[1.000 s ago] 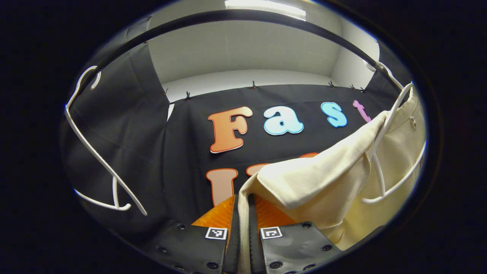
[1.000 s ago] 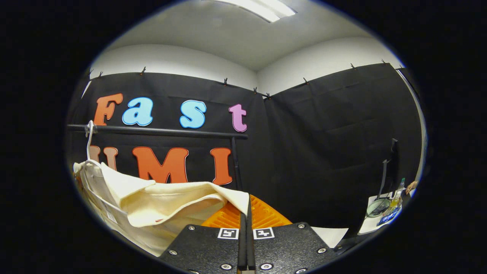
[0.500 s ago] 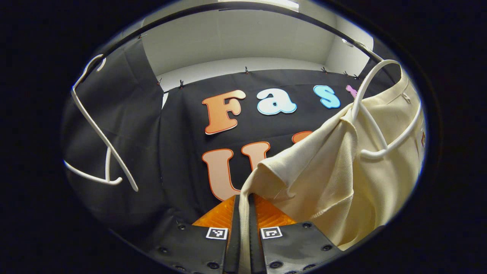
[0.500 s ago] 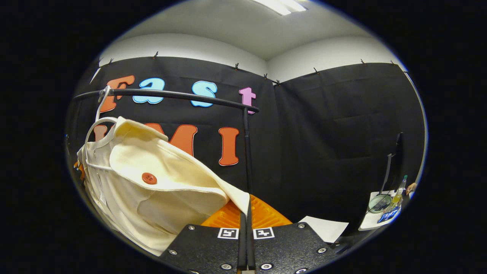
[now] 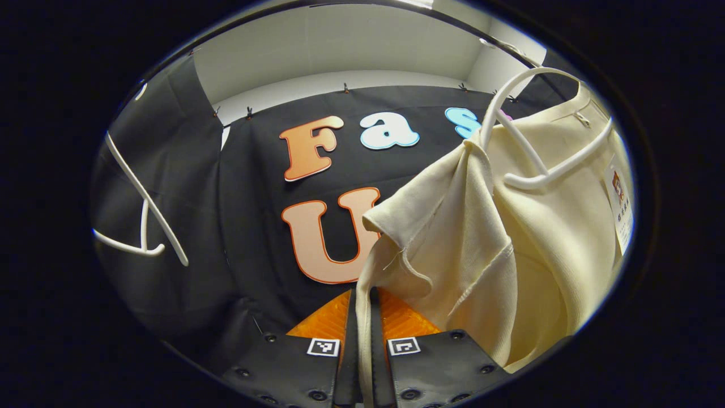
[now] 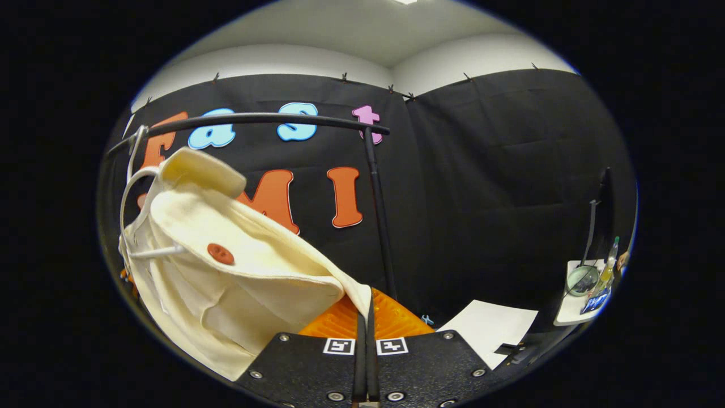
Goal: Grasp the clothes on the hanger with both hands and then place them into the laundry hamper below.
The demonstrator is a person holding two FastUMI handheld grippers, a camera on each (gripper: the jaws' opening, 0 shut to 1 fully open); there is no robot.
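Observation:
A cream garment (image 5: 510, 226) hangs from a white hanger (image 5: 532, 141) at the right of the left gripper view. My left gripper (image 5: 362, 306) is shut on a fold of its edge, the cloth running down between the fingers. In the right gripper view the same cream garment (image 6: 226, 272), with an orange button (image 6: 221, 253), droops from the white hanger (image 6: 133, 187) on the black rail (image 6: 255, 119). My right gripper (image 6: 365, 311) is shut on the garment's other edge. The hamper is out of sight.
An empty white hanger (image 5: 141, 209) hangs at the left of the left gripper view. The rail's black upright post (image 6: 382, 215) stands just behind my right gripper. A white sheet (image 6: 487, 328) and a small table with bottles (image 6: 589, 283) lie at the lower right.
Both grippers have dropped with the cloth held, so the rail and hanger sit higher in both views. The garment now slopes down steeply from the hanger and the orange button shows.

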